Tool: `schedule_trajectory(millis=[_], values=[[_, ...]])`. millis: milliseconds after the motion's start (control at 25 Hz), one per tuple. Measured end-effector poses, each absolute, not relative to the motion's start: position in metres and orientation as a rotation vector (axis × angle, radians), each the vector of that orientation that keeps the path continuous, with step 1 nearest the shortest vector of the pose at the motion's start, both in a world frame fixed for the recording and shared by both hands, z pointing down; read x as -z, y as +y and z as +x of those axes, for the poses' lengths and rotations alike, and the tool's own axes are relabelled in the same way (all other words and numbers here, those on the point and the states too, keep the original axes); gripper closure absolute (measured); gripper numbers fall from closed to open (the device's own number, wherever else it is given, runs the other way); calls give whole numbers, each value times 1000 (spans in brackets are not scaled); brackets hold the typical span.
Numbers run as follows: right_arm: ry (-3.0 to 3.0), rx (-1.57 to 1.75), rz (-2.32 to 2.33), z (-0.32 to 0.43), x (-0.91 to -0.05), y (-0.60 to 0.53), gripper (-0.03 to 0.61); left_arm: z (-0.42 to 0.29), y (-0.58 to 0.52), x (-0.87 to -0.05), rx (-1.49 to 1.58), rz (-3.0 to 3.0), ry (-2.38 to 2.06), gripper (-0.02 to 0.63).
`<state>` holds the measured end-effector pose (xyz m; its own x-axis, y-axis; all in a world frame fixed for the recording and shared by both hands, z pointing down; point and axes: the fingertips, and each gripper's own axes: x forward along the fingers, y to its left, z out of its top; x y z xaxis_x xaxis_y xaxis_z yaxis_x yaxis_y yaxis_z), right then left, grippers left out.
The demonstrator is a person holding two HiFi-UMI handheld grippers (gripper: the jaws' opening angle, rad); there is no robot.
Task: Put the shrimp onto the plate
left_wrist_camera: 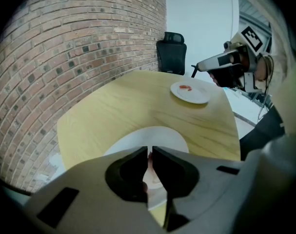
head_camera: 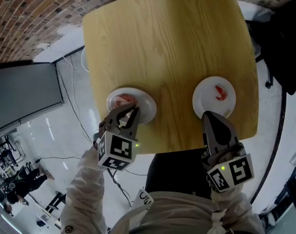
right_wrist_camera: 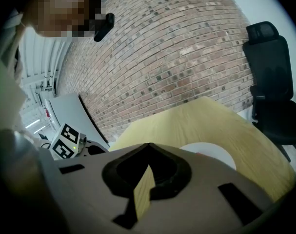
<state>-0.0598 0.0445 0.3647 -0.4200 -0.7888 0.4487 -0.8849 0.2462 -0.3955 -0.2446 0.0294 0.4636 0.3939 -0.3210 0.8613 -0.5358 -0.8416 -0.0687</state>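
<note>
Left gripper: pitched steeply down over left plate at table's near-left edge, jaws nearly together, pinching shrimp. Right gripper: tilted gently down, jaws together, empty, at near rim of right plate, which carries lone shrimp.

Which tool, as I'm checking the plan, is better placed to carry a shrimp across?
Left. The left tool is over the left plate, its jaws closed on a shrimp. The right tool is shut, empty, by the right plate.
</note>
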Motion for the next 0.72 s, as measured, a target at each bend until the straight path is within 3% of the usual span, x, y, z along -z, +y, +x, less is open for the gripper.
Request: schedule_trajectory(millis=[720], values=[[-2317, -939, 1739, 24, -357, 56, 554, -142, 19, -428, -1411, 2574, -700, 577]])
